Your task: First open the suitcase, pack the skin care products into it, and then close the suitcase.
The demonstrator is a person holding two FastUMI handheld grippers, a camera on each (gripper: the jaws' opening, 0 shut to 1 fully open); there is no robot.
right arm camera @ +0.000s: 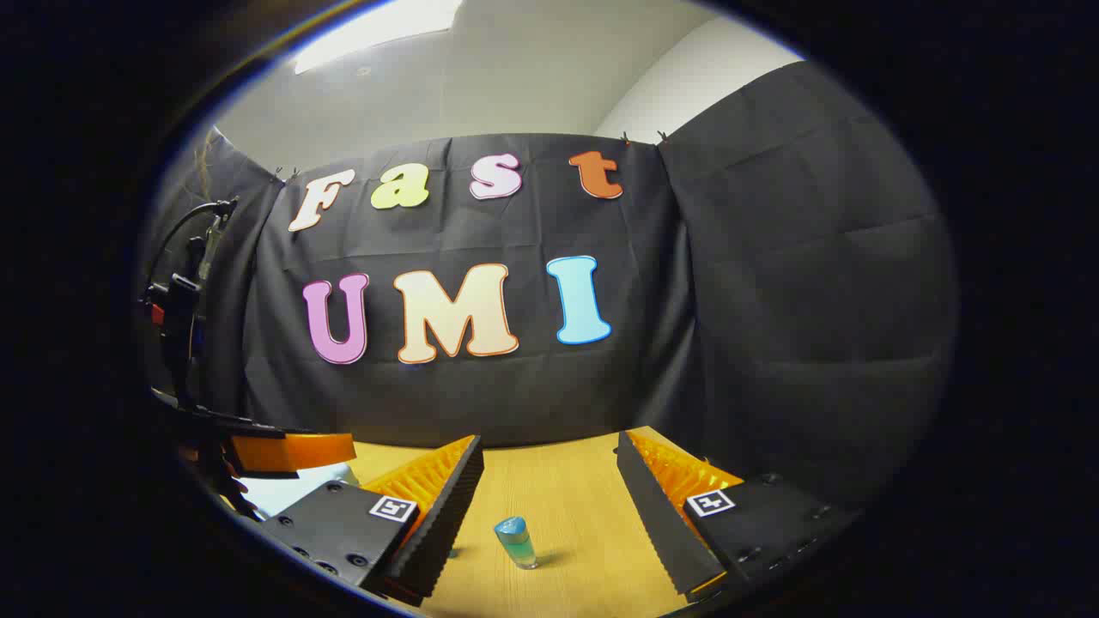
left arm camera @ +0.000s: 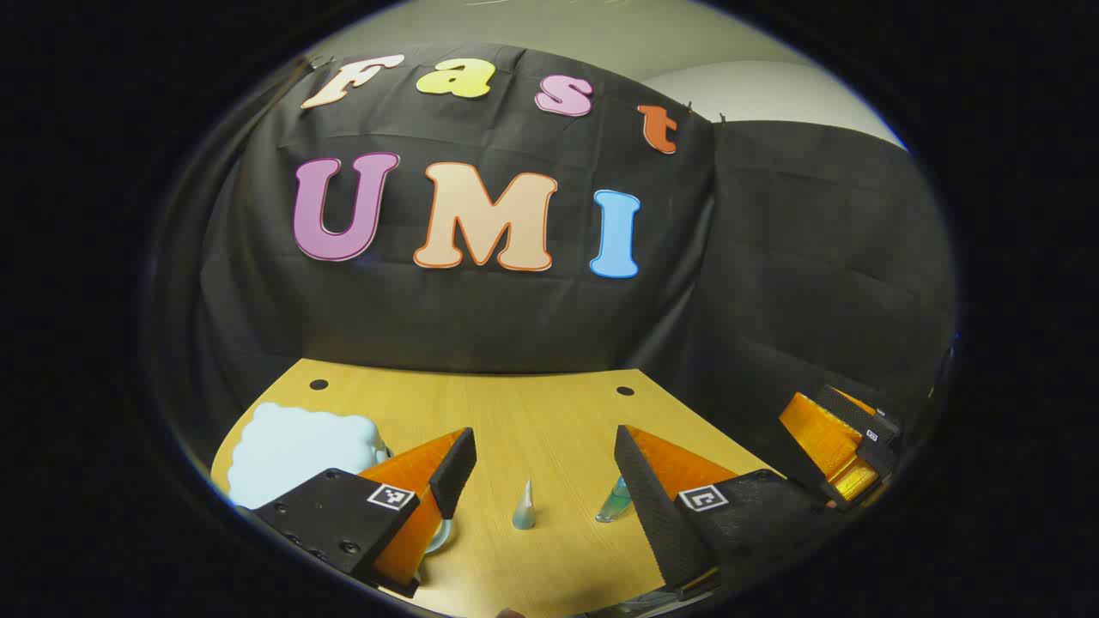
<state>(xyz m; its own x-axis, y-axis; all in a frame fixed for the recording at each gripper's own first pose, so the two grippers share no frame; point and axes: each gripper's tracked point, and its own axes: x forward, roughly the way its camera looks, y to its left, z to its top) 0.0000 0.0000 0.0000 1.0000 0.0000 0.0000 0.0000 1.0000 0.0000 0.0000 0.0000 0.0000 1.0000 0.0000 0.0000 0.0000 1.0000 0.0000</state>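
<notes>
Seen in the left gripper view, from left to right: pale blue scallop-edged suitcase [left arm camera: 296, 446] lying shut at the lower left of the light wooden worktop [left arm camera: 549, 412], left tongs [left arm camera: 543, 468] spread wide at the bottom with nothing between them, a small clear cone-shaped skin care tube [left arm camera: 525, 506] standing upright in that gap, a blue-green bottle [left arm camera: 616, 502] just beside the right finger, and the right tongs [left arm camera: 846, 446] at the lower right edge. In the right gripper view: left tongs [right arm camera: 292, 452] at the lower left, right tongs [right arm camera: 549, 493] spread apart and empty, the blue-green bottle [right arm camera: 516, 542] upright between the fingers, touching neither.
</notes>
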